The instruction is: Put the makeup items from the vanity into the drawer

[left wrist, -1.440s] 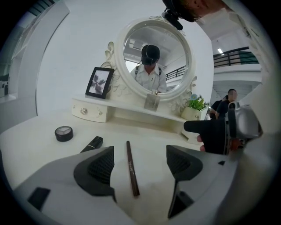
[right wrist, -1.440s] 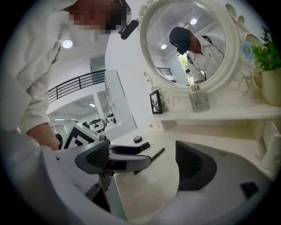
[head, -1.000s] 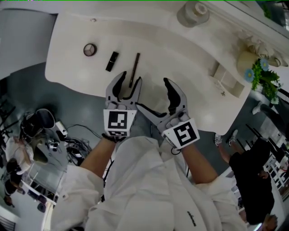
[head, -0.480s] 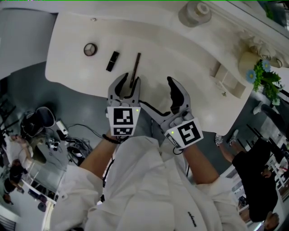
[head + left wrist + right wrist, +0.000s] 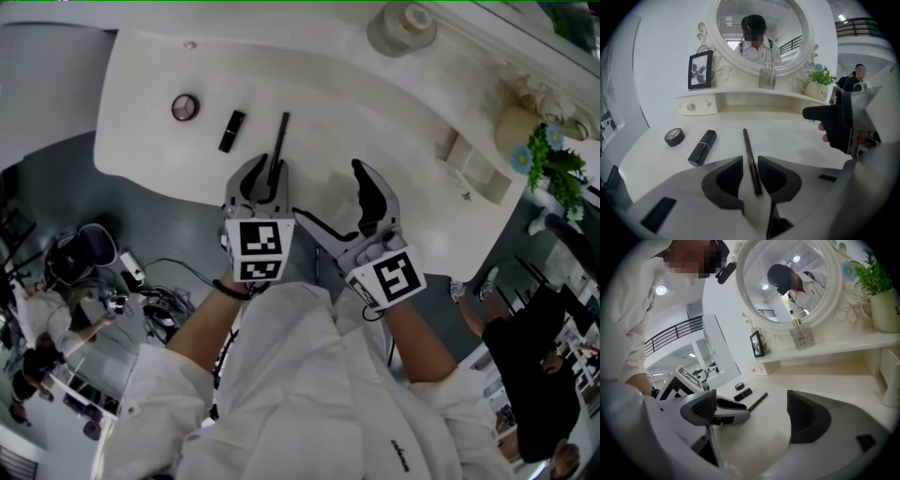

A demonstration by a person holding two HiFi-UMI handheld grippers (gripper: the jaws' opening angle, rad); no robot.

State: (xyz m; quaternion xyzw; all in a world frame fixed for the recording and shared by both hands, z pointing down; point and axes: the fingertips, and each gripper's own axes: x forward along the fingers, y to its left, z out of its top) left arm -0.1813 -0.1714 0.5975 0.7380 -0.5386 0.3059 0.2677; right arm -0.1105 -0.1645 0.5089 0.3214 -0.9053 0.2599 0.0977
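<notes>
A thin brown makeup pencil (image 5: pixel 279 136) lies on the white vanity top (image 5: pixel 375 122). Its near end sits between the jaws of my left gripper (image 5: pixel 265 171). In the left gripper view the pencil (image 5: pixel 749 154) runs down the narrow gap of that gripper (image 5: pixel 750 164); the jaws are closing and a sliver of space still shows beside the pencil. A black lipstick (image 5: pixel 231 129) and a round dark compact (image 5: pixel 185 107) lie to its left. My right gripper (image 5: pixel 336 202) hovers open and empty to the right, also seen as the right gripper (image 5: pixel 759 411) in its own view.
A glass perfume bottle (image 5: pixel 401 26), a potted plant (image 5: pixel 548 159) and a photo frame (image 5: pixel 700 69) stand on the back shelf under the mirror. A small knobbed drawer (image 5: pixel 696 106) is at the shelf's left; a white open box-like compartment (image 5: pixel 473 169) is at the right.
The left gripper has slid forward over the pencil's near end and its jaws have narrowed around it. The right gripper has drifted slightly right.
</notes>
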